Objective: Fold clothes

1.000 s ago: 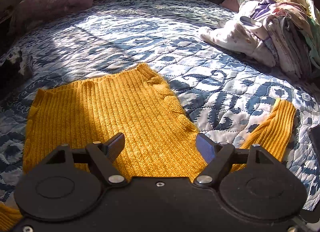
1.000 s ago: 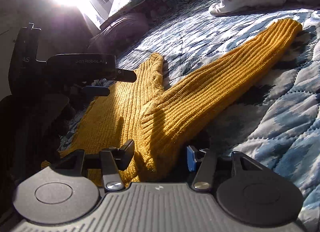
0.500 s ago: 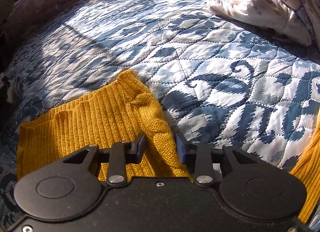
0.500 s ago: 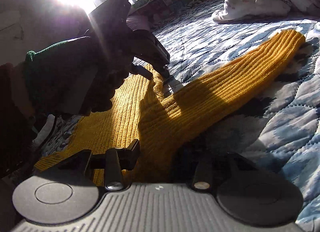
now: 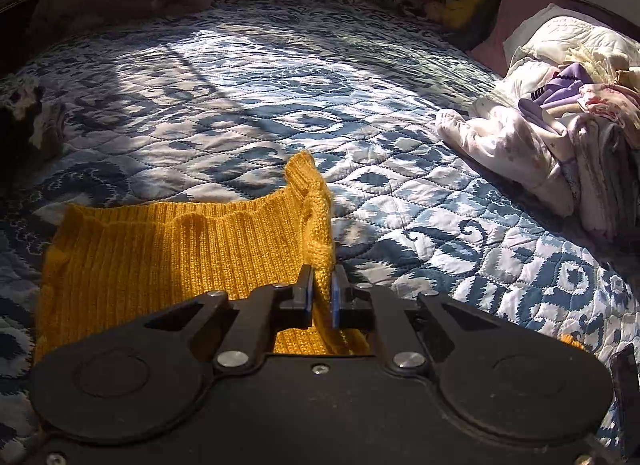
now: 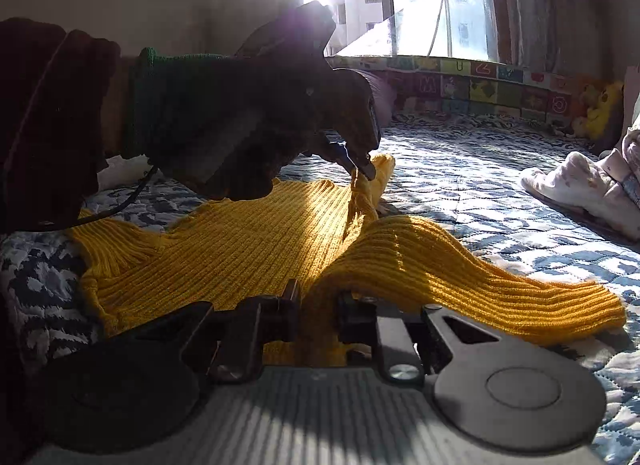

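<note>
The yellow knit sweater (image 5: 168,249) lies spread on the quilted bed (image 5: 360,113) near its front edge; the left gripper (image 5: 321,292) is clenched on the sweater's cabled side edge — lifting it; the right gripper (image 6: 318,307) pinches the knit beside the sleeve (image 6: 480,281); a clothes pile (image 5: 560,137) sits at the bed's right edge.

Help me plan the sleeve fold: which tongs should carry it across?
Probably right: the right tongs grip the yellow sweater at the sleeve's base, while the left tongs pinch its side edge.
</note>
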Tool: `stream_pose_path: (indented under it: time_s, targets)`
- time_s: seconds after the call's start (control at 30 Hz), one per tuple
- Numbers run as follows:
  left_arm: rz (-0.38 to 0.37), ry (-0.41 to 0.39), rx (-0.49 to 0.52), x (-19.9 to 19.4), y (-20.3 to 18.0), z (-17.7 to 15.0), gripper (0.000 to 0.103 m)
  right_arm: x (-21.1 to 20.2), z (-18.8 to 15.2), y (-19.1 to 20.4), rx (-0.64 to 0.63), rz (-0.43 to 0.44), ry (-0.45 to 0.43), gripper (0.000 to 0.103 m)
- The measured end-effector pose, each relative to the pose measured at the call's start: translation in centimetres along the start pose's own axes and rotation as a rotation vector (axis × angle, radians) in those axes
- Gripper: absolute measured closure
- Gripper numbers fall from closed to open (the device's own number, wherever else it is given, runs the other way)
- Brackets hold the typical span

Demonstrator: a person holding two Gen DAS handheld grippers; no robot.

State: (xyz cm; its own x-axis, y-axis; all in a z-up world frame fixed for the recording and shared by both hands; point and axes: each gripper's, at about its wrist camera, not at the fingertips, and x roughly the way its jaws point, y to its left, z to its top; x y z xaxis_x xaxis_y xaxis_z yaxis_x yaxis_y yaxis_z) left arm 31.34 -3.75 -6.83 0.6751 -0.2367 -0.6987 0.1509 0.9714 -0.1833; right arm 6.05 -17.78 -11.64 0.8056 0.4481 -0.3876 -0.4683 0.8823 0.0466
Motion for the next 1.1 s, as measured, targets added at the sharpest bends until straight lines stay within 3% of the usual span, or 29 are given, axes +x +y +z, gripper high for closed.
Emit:
stream_pose_path:
  time_s: [0.23, 0.53, 0.67, 0.8, 0.97, 1.03, 1.1]
  targets:
    - [-0.011, -0.017, -0.082, -0.4, 3.5, -1.4, 0.096, 0.9, -0.3, 3.1, -0.183, 0.017, 0.033, 0.084]
    - [-0.017, -0.003, -0.14, 1.4, 5.2, -2.9, 0.096, 1.6, -0.5, 3.4, -0.206, 0.046, 0.073, 0.084]
    - [-0.039, -0.021, -0.081, 1.6, 3.8, -2.5, 0.096, 1.4, -0.4, 3.4, -0.202, 0.044, 0.067, 0.084]
    - [0.054, 0.005, -0.056, 2.6, 3.7, -2.6, 0.095, 2.1, -0.8, 3.4, -0.2, 0.062, 0.092, 0.084]
    - [0.094, -0.033, -0.001, 1.2, 3.4, -2.9, 0.085, 2.0, -0.7, 3.2, -0.193, 0.068, 0.09, 0.083]
    - [0.126, -0.063, 0.022, 0.1, 3.2, -3.0, 0.073, 1.9, -0.7, 3.3, -0.199, 0.064, 0.084, 0.082]
    - [0.078, -0.09, 0.027, -1.8, 2.7, -3.3, 0.073, 1.7, -0.5, 3.3, -0.201, 0.061, 0.08, 0.08]
